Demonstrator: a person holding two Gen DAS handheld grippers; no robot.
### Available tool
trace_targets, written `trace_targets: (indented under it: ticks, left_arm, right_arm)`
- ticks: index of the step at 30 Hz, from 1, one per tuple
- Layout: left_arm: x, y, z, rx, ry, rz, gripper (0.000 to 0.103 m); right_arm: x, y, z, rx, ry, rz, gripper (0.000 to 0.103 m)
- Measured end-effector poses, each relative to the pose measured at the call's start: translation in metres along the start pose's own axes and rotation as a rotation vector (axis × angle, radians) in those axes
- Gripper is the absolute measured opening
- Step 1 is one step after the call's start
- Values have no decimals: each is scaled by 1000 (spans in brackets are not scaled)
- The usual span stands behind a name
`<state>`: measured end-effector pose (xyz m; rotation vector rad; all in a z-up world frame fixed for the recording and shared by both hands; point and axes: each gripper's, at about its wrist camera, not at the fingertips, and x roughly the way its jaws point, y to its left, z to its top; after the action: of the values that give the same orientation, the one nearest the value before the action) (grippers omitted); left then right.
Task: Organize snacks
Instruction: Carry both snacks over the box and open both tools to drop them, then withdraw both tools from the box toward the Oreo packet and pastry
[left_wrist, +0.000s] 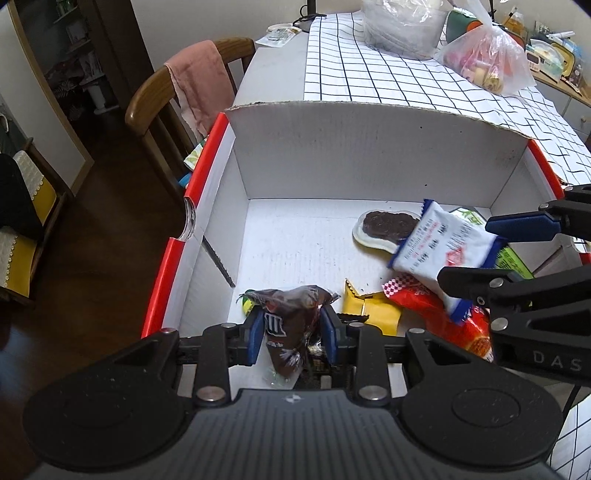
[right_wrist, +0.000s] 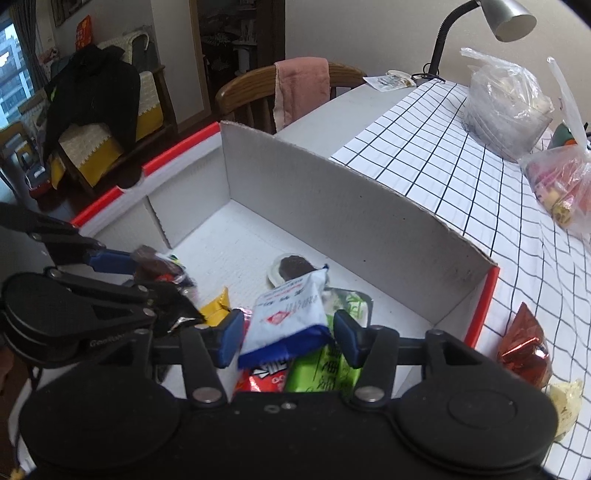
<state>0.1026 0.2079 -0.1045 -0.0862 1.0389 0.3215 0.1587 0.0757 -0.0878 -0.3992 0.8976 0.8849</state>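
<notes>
A white cardboard box (left_wrist: 332, 158) with red edges sits on the table. My left gripper (left_wrist: 291, 336) hangs low over its near left corner, shut on a dark brown snack packet (left_wrist: 288, 325). My right gripper (right_wrist: 290, 338) is over the box's right side with its pads apart. A white-and-blue packet (right_wrist: 291, 317), blurred, lies between them with a gap on each side. On the box floor lie a chocolate biscuit (left_wrist: 384, 223) in clear wrap, a yellow packet (left_wrist: 373, 306), a red packet (left_wrist: 443, 314) and a green packet (right_wrist: 325, 369).
A checked cloth (right_wrist: 443, 166) covers the table behind and right of the box. On it are a red foil packet (right_wrist: 524, 347), a pale packet (right_wrist: 565, 402), a bag of snacks (left_wrist: 487, 62) and a clear container (left_wrist: 402, 26). A chair with a pink towel (left_wrist: 199, 85) stands left.
</notes>
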Motion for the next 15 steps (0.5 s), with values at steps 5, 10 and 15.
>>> trace_targets:
  ticks: [5, 10, 15]
  left_arm:
    - [-10, -1, -2, -6, -19, -10, 32]
    - [-24, -4, -4, -14, -57, -21, 48]
    - [-39, -9, -3, -17, -89, -38, 50]
  right_arm:
    - [-10, -5, -2, 16, -11, 1, 56]
    - [-24, -10, -6, 23, -36, -4, 61]
    - [-41, -18, -11, 46, -63, -2, 63]
